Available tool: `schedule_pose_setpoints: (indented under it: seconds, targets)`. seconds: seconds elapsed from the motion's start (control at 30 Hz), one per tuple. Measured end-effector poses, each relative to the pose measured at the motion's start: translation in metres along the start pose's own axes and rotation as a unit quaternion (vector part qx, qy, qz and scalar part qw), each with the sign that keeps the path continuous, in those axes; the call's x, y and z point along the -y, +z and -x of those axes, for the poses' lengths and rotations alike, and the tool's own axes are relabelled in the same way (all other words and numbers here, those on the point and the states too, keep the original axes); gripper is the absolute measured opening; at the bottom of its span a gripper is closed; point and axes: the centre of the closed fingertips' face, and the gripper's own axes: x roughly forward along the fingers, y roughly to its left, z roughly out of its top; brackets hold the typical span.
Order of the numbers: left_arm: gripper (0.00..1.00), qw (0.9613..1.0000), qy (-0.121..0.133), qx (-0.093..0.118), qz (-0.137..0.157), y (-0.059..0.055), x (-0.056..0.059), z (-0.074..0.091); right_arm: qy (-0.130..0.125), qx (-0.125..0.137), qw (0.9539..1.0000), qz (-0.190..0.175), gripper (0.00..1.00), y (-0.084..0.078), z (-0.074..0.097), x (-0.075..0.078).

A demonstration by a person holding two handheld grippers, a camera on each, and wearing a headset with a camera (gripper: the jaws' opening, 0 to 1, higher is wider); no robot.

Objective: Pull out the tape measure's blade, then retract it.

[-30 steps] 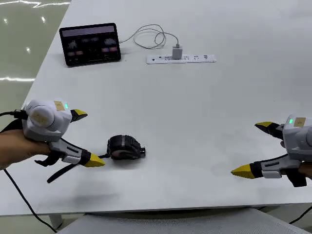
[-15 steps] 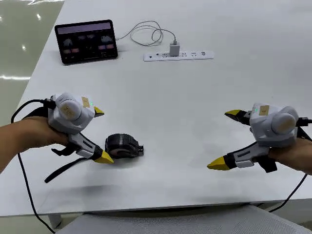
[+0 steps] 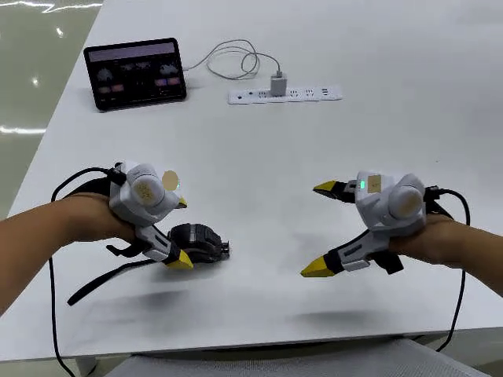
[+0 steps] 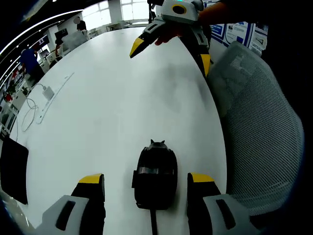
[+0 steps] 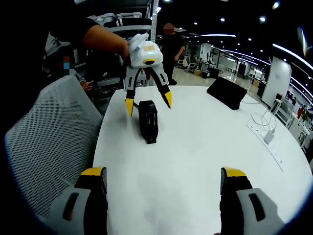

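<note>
black rounded tape measure [image 4: 155, 169]: rigid, probably dense, clamp flat sides | left gripper [image 3: 181, 232]: apart, straddling it | right gripper [image 3: 317, 228]: apart

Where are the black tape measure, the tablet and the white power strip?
Black round tape measure [image 4: 155, 174]: left gripper view, top of its case.
Dark flat tablet [image 3: 135, 73]: head view, middle of its screen.
Long white power strip [image 3: 314, 93]: head view, its bare right half.
</note>
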Motion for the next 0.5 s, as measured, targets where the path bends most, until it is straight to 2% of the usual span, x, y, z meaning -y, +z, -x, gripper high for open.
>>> schedule_pose_setpoints:
  seconds: [0.07, 0.13, 0.23, 0.3, 0.37, 0.4, 0.5]
  targets:
    - [0.59, 1.0000, -0.009, -0.004, 0.000, 0.001, 0.002, -0.003, 0.009, 0.001, 0.9999, 0.009, 0.90, 0.005, -0.009, -0.001]
    - [0.51, 0.9997, -0.026, 0.001, 0.001, 0.005, 0.008, -0.005, 0.017, 0.003, 0.9998, 0.010, 0.90, 0.011, -0.017, -0.001]
    - [0.46, 0.9993, -0.031, -0.019, -0.013, 0.001, 0.010, -0.010, 0.028, 0.008, 0.9994, 0.016, 0.87, 0.019, -0.027, -0.003]
    - [0.39, 0.9991, -0.031, -0.025, -0.018, -0.001, 0.010, -0.013, 0.034, 0.009, 0.9992, 0.020, 0.85, 0.023, -0.034, -0.002]
    - [0.34, 0.9983, -0.048, -0.027, -0.017, -0.001, 0.016, -0.013, 0.043, 0.012, 0.9988, 0.021, 0.78, 0.027, -0.039, -0.004]
    - [0.34, 0.9986, -0.039, -0.025, -0.026, -0.001, 0.013, -0.012, 0.046, 0.015, 0.9988, 0.012, 0.74, 0.030, -0.043, -0.003]
    - [0.33, 0.9987, -0.043, -0.020, -0.020, -0.002, 0.011, -0.012, 0.052, 0.023, 0.9983, 0.012, 0.67, 0.036, -0.051, -0.002]
